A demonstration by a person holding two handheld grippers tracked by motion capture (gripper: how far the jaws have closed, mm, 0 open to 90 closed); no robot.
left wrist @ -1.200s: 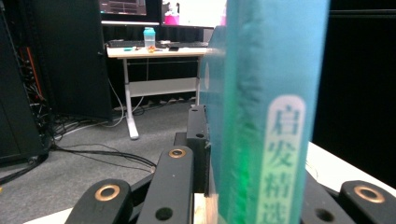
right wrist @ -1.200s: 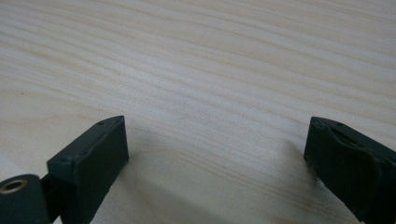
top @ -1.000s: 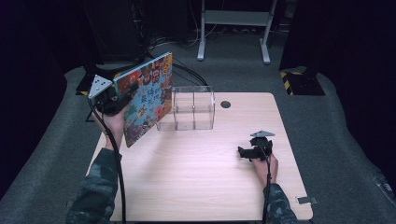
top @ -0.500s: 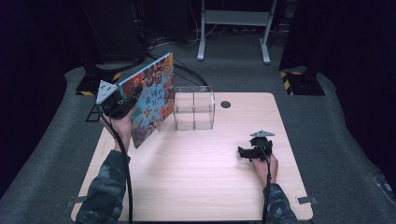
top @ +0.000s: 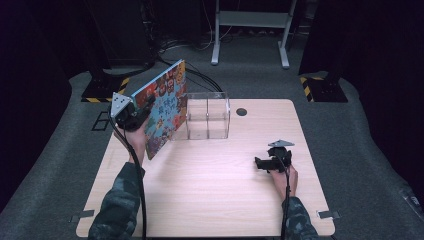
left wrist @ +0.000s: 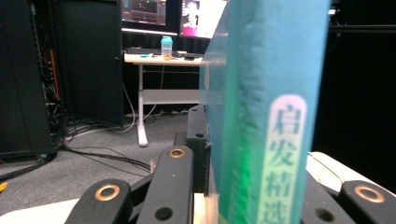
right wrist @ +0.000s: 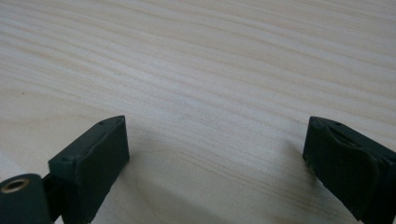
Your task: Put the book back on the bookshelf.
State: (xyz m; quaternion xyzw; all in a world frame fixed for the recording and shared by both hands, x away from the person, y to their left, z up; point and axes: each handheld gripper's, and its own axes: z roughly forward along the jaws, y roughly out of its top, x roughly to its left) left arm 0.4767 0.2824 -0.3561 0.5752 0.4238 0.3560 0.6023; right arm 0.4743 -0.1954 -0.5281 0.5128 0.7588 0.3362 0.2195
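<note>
A large picture book (top: 163, 113) with a busy colourful cover stands tilted above the table's left side, held up by my left gripper (top: 142, 111), which is shut on its edge. In the left gripper view its teal spine (left wrist: 271, 121) with white printed characters rises between the black jaws. Just right of the book sits a clear plastic box (top: 206, 116) with a divider down its middle. My right gripper (top: 260, 163) rests low on the table at the right, pointing left; in the right gripper view (right wrist: 215, 149) its jaws stand wide apart over bare wood.
The light wooden table (top: 215, 200) has a round cable hole (top: 241, 111) behind the box. Grey carpet surrounds it, with cables and a metal desk frame (top: 250, 30) at the back. Monitors and a distant desk (left wrist: 163, 58) appear in the left gripper view.
My left gripper has carried the book down and a little to the right, closer to the clear box. The right gripper has stayed in place.
</note>
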